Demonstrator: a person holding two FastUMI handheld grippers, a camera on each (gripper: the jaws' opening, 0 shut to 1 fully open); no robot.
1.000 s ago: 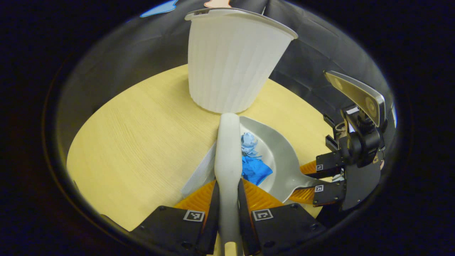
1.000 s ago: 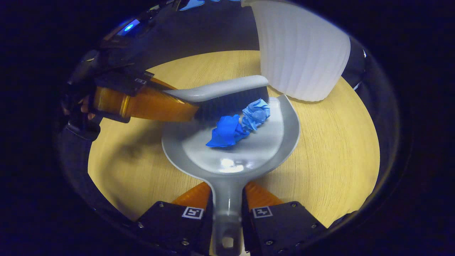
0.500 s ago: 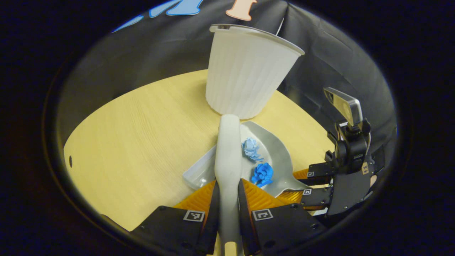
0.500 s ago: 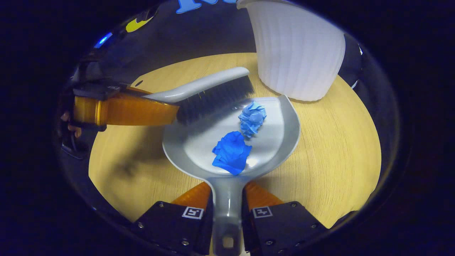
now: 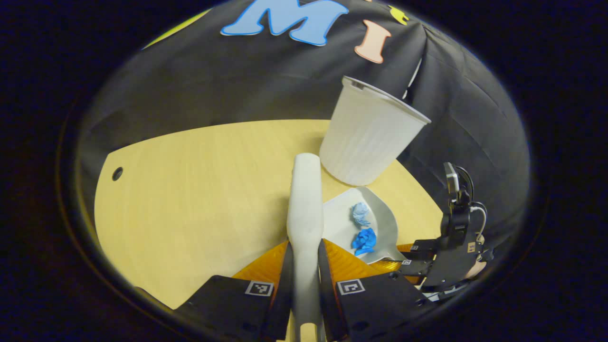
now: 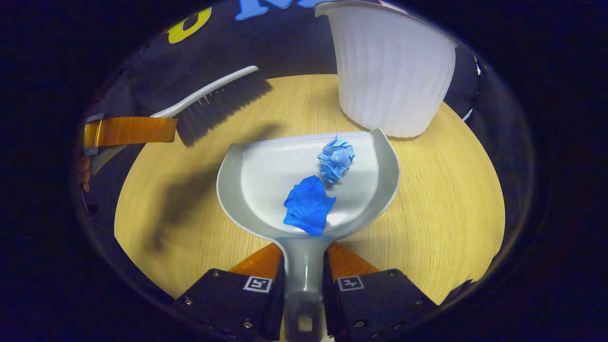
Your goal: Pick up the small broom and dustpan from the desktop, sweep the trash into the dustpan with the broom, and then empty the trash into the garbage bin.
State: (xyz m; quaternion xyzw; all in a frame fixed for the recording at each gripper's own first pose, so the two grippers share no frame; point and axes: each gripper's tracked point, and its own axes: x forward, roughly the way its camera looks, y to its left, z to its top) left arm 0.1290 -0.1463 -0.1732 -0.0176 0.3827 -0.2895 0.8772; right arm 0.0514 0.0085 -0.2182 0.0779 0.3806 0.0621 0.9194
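Observation:
My left gripper (image 5: 304,259) is shut on the pale handle of the small broom (image 5: 305,199). In the right gripper view the broom (image 6: 216,102) hangs raised at the upper left, its dark bristles off the table, with the left gripper (image 6: 130,131) holding it. My right gripper (image 6: 304,266) is shut on the handle of the grey dustpan (image 6: 247,171), which lies on the wooden table. Two crumpled blue paper balls (image 6: 308,204) (image 6: 336,157) rest inside the pan. In the left gripper view the dustpan (image 5: 384,223) lies low at the right, the right gripper (image 5: 418,259) behind it.
A white ribbed garbage bin (image 6: 392,71) stands on the table just beyond the dustpan's far right corner; in the left gripper view the bin (image 5: 368,137) is ahead to the right. The round wooden table (image 5: 190,190) has a small hole (image 5: 117,173) near its left edge.
The broom has lifted up and away to the left, off the dustpan. The darker paper ball has slid toward the pan's handle. The dustpan itself has stayed put.

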